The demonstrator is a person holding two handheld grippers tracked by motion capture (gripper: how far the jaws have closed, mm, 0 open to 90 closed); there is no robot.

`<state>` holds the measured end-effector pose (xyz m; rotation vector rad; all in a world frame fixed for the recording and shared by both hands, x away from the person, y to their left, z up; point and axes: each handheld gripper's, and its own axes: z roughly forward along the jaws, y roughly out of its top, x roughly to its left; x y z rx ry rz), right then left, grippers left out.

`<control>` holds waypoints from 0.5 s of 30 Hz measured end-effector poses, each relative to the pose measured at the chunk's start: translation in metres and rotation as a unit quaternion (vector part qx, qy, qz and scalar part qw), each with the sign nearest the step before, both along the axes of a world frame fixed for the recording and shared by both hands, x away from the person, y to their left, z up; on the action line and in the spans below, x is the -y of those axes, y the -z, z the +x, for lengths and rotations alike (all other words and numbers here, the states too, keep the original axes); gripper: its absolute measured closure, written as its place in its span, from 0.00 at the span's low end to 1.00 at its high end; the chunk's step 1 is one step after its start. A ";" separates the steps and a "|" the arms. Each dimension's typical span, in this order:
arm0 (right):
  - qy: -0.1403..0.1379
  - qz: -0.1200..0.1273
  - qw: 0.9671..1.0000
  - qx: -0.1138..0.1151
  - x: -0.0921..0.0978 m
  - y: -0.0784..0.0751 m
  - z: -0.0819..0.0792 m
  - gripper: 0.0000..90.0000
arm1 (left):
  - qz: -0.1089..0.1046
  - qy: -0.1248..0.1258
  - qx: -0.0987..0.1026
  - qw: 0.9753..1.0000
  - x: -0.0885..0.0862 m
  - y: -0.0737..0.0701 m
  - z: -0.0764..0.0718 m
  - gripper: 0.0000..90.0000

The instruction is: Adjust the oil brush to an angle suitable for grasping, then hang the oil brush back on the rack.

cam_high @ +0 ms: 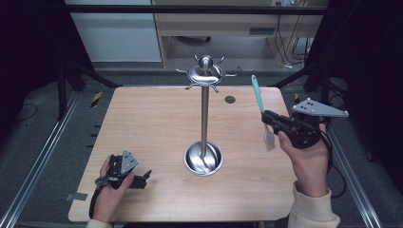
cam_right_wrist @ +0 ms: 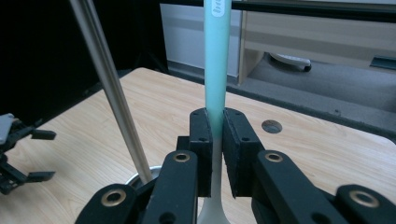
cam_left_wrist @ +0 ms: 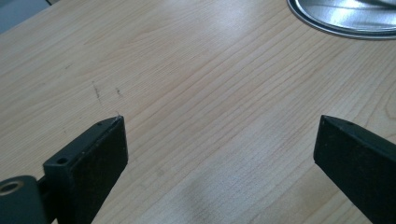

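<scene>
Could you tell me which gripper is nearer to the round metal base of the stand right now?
Left. The left gripper rests open on the table just to the left of the stand's base. The right gripper is held farther off to the base's right, raised, clamping a teal-handled spatula.

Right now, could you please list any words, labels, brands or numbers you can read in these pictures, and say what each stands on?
Teal handle of the spatula clamped in the right gripper: white lettering at the top edge of the right gripper view, cut off; it looks like "bu", but I cannot read it whole.
Metal stand, wooden table, left gripper: no text.
</scene>
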<state>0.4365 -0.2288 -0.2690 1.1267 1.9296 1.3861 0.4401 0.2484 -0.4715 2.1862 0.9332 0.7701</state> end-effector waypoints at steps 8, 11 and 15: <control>-0.014 0.011 1.000 0.018 -0.004 -0.007 -0.006 0.92 | -0.002 -0.004 0.001 1.000 -0.002 0.000 0.001 0.03; -0.019 0.015 0.999 0.024 -0.003 -0.010 -0.009 0.92 | -0.001 -0.004 0.001 1.000 -0.001 0.000 0.000 0.03; -0.020 0.019 0.999 0.029 -0.002 -0.013 -0.012 0.92 | 0.000 -0.002 0.000 1.000 -0.001 0.000 0.000 0.03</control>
